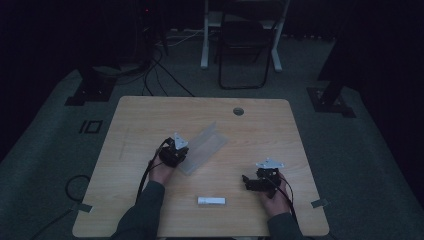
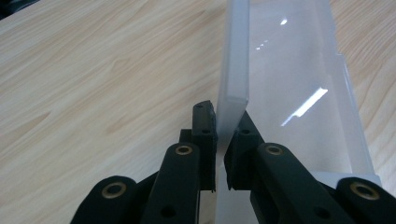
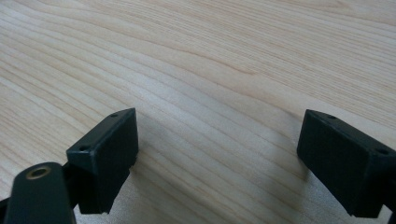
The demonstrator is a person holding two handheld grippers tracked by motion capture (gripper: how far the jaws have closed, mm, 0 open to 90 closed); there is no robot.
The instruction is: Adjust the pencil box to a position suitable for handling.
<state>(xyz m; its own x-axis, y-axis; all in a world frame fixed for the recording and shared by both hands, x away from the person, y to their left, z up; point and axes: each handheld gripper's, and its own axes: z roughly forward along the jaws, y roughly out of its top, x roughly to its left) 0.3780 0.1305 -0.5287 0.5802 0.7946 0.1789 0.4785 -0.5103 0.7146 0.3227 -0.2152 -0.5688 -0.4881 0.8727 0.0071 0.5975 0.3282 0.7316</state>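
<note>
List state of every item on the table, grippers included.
left gripper: shut on the plastic case's raised flap
plastic case: translucent, open, one flap upright
right gripper: open, nothing between its jaws
white tube: lying flat, untouched

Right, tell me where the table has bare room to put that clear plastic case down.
Bare wood: the far-left corner of the table, and the far-right stretch beyond the cable hole. Crowded: the middle, where the left gripper clamps the clear plastic case, and the near edge, with the small white box and the right gripper.
</note>
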